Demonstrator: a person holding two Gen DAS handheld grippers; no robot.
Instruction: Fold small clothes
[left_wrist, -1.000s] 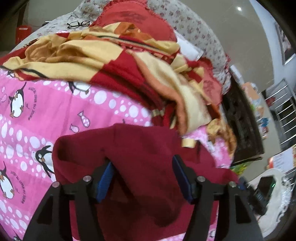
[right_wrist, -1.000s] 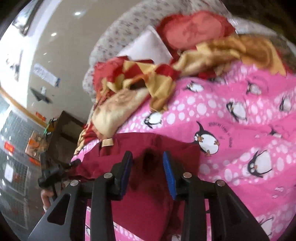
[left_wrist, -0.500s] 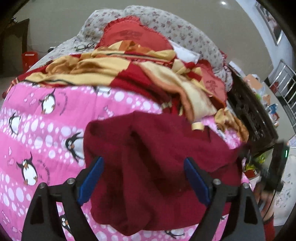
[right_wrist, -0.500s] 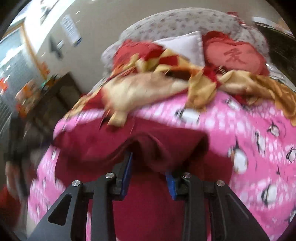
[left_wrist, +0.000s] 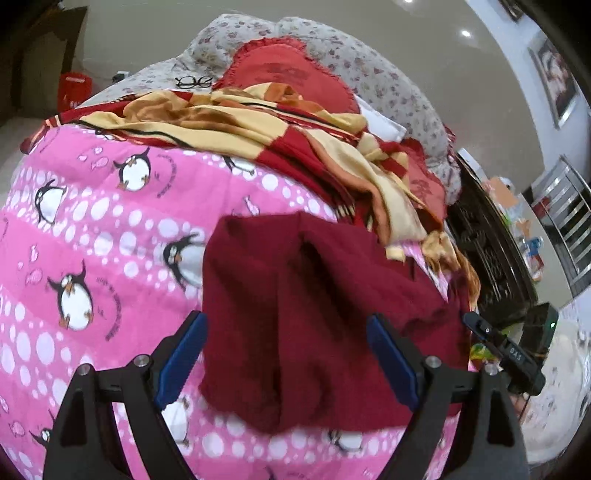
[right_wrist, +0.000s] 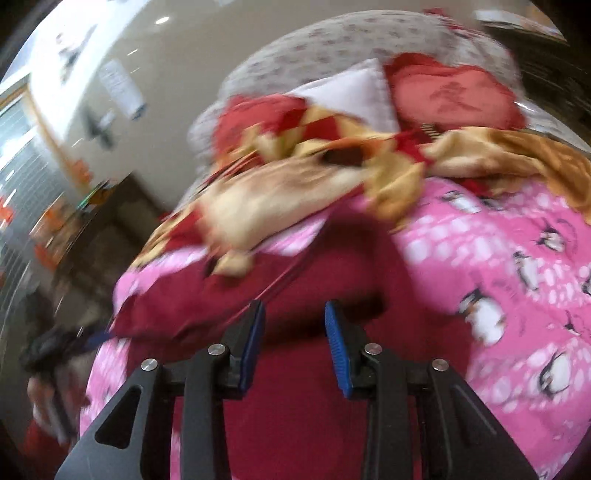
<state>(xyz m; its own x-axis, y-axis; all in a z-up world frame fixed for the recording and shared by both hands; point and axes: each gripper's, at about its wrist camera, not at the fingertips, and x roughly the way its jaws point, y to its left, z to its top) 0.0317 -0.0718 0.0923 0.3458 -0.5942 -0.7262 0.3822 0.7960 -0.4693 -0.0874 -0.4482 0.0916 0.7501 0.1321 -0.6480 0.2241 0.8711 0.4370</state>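
Observation:
A dark maroon garment (left_wrist: 314, 295) lies rumpled on the pink penguin quilt (left_wrist: 92, 240), one side folded over onto itself. My left gripper (left_wrist: 284, 321) hovers above its near part, open wide, and its blue pads do not touch the cloth. In the blurred right wrist view the same maroon garment (right_wrist: 295, 406) fills the foreground. My right gripper (right_wrist: 294, 308) stands partly open just before a thick folded edge, with bare blue inner pad faces. The right gripper's black body also shows at the left wrist view's right edge.
A crumpled red-and-yellow blanket (left_wrist: 258, 129) lies just beyond the garment, with a red heart-shaped cushion (left_wrist: 288, 74), floral bedding (left_wrist: 369, 66) and a pair of glasses (left_wrist: 194, 81) behind. Dark wooden furniture (left_wrist: 491, 251) stands off the bed's right side. The pink penguin quilt (right_wrist: 498, 295) stretches away to either side.
My left gripper's jaws spread wider and drew back off the garment, which now sits further right in its view. The right view rolled and swung, and a fold of maroon cloth lies across its fingertips.

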